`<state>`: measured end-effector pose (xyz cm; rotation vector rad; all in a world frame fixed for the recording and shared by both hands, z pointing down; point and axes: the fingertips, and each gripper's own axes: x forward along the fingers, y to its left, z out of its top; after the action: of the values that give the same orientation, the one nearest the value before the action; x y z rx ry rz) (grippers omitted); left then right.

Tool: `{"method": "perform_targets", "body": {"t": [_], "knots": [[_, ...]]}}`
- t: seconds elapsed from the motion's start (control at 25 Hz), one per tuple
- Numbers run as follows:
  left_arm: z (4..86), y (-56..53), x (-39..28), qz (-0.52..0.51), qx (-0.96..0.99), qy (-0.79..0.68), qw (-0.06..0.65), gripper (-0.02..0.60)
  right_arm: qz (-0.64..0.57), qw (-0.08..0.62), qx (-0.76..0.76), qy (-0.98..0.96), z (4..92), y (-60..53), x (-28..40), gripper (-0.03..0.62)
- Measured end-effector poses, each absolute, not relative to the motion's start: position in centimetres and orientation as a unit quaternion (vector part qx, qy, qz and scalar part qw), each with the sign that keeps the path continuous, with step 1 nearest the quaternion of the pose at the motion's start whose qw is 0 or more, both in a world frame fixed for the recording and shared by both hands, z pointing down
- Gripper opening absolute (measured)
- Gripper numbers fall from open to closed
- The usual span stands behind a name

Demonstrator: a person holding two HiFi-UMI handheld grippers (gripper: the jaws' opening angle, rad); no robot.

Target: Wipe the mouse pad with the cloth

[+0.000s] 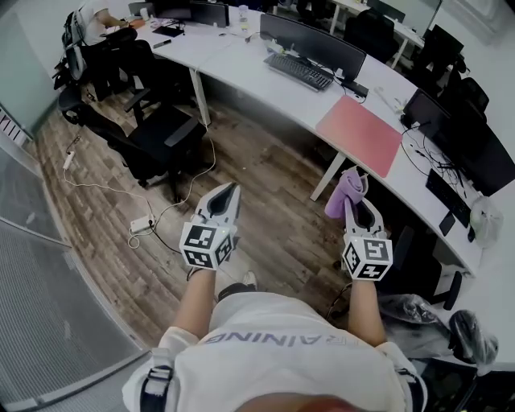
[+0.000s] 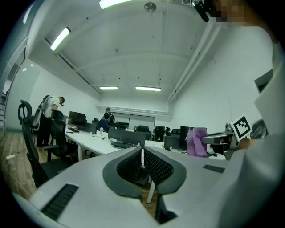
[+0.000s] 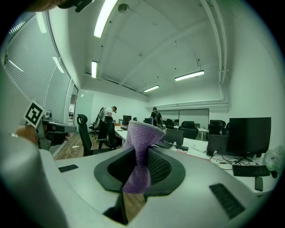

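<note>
The pink mouse pad [image 1: 360,134] lies flat on the white desk [image 1: 241,56], ahead of me and a little to the right. A purple cloth [image 1: 348,191] [image 3: 140,149] is pinched in my right gripper [image 1: 355,203] [image 3: 141,165], which is shut on it and held in the air over the wooden floor, short of the desk edge. The cloth bunches up above the jaws. My left gripper [image 1: 228,195] [image 2: 142,156] hovers to the left at about the same height, shut, with nothing between its jaws. The left gripper view also shows the cloth [image 2: 196,141] off to the right.
A black office chair [image 1: 157,137] stands on the floor to the front left, with a power strip [image 1: 142,224] and cables near it. On the desk are a keyboard [image 1: 299,71] and a monitor [image 1: 312,44], with more monitors [image 1: 467,149] at the right. A person [image 1: 96,20] sits far back left.
</note>
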<state>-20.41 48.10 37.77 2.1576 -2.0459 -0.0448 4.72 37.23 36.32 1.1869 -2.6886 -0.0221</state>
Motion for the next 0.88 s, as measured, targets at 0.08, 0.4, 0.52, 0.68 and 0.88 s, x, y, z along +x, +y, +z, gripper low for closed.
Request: {"method": "perform_targets", "body": {"t": [0.08,0.4,0.52,0.68,0.88], "knots": [[37.9,46.9,-21.9,-0.008,0.728,-0.680,0.082,0.032,-0.009,0.100,0.409,-0.907,36.1,36.3,3.3,0.084],[38.4,42.8,-24.8,0.020,0.746,-0.663,0.064,0.032,0.000,0.111,0.419,-0.901,36.8,32.5,-0.6,0.086],[39.1,41.5,-25.9,0.015,0.745,-0.662,0.074,0.032,-0.002,0.113,0.419,-0.901,37.0,31.3,-1.6,0.085],[39.6,39.1,-26.2,0.012,0.750,-0.658,0.072,0.032,0.005,0.120,0.413,-0.903,38.3,28.7,-2.4,0.084],[38.9,34.6,-26.4,0.013,0.748,-0.660,0.060,0.032,0.010,0.114,0.404,-0.908,38.7,24.2,-3.1,0.084]]}}
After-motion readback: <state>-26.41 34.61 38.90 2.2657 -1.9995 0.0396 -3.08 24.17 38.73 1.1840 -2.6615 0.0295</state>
